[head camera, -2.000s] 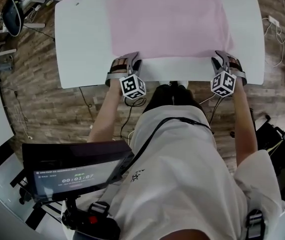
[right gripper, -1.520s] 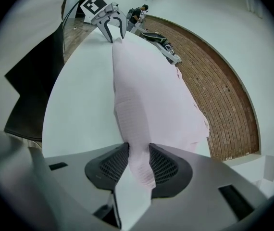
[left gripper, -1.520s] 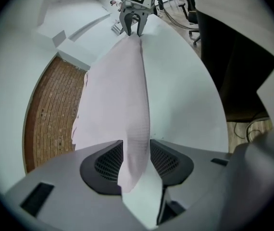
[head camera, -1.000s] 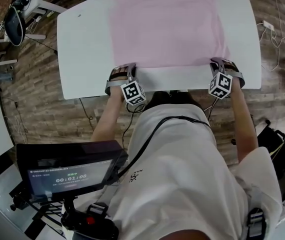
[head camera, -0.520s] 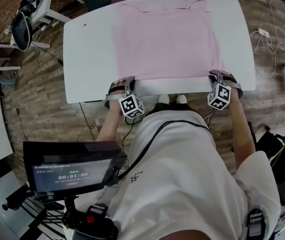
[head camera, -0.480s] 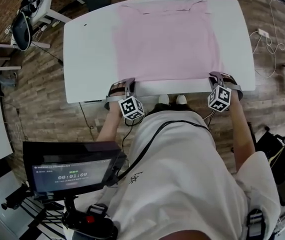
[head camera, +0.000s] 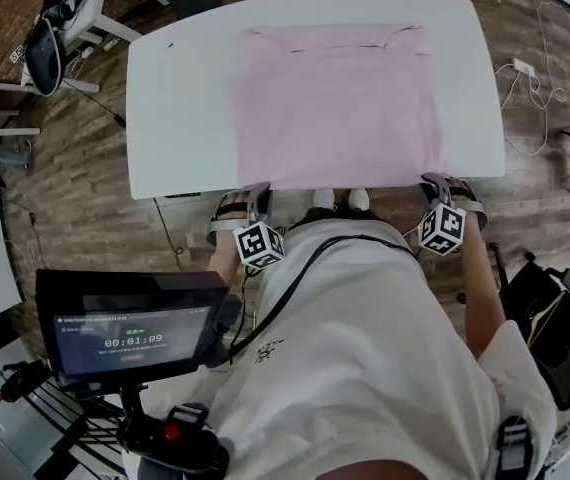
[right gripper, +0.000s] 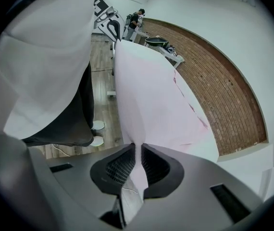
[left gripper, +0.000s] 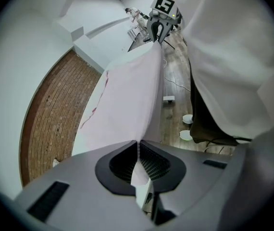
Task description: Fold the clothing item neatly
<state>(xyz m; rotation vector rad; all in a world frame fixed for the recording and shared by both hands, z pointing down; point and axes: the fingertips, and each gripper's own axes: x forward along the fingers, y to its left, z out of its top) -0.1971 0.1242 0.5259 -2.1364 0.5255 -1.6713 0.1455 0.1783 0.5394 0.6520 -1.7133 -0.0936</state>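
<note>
Pink fabric shirt (head camera: 340,103) is lying flat on the white table (head camera: 180,118), upper middle; left gripper (head camera: 258,192) and right gripper (head camera: 435,182) are clamping its near hem, no fold yet.

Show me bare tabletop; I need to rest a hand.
Widest bare table lies left of the pink garment; a narrower strip runs along its right. The near edge is crowded: left gripper and right gripper clamp the hem.
</note>
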